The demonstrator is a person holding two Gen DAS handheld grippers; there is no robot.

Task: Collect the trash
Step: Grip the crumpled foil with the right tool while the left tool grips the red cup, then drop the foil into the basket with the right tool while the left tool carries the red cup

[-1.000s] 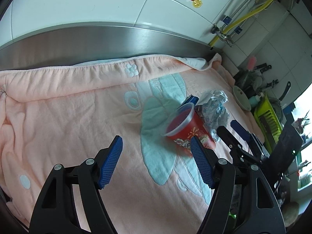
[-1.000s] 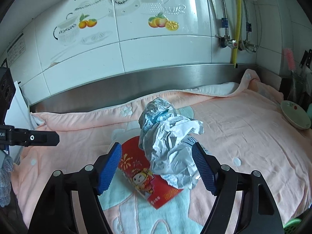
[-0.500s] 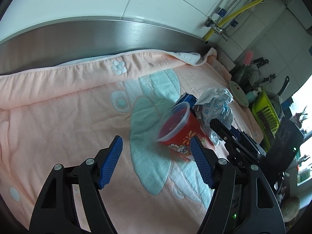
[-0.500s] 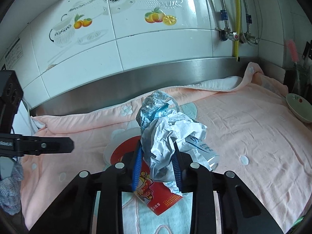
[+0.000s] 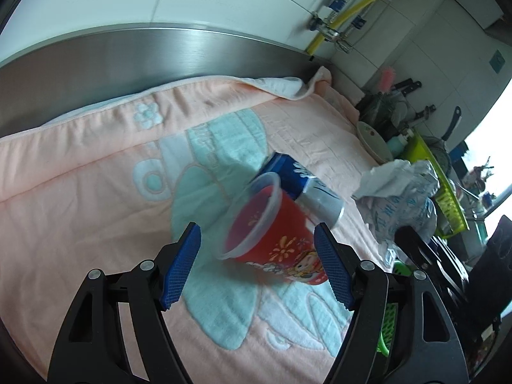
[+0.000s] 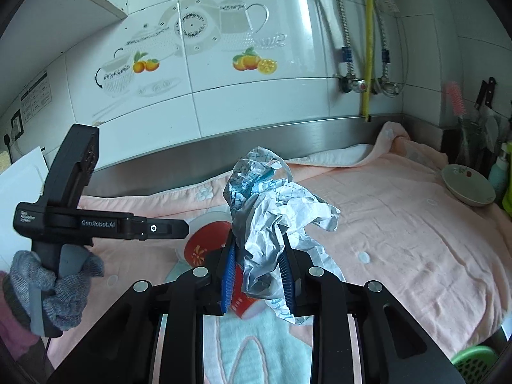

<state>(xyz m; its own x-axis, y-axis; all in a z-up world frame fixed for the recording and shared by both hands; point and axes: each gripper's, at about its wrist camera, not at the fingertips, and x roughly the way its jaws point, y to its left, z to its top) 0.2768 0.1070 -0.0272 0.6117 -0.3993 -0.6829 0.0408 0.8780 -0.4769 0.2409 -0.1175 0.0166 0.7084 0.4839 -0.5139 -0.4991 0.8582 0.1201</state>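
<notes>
A red plastic cup (image 5: 272,236) lies on its side on the pink towel (image 5: 80,176), mouth toward me. My left gripper (image 5: 256,228) is open around it, jaws still widening a little, pads clear of its sides. A blue and silver can (image 5: 307,188) lies just behind the cup. My right gripper (image 6: 256,262) is closing, and its pads press on a crumpled white and blue paper wrapper (image 6: 275,211), held above the towel. That wrapper (image 5: 400,192) hangs right of the can in the left wrist view. The cup (image 6: 204,243) shows below it.
A gloved hand (image 6: 54,288) holds the left gripper (image 6: 172,228) at the left. A steel backsplash (image 5: 160,51) runs behind the towel. A shallow bowl (image 6: 467,185), bottles and knives stand at the right end. A green basket (image 6: 473,361) sits at the lower right.
The right gripper shut on the crumpled wrapper and lifted it to the right, uncovering the can. The left gripper moved in until its fingers flank the red cup.
</notes>
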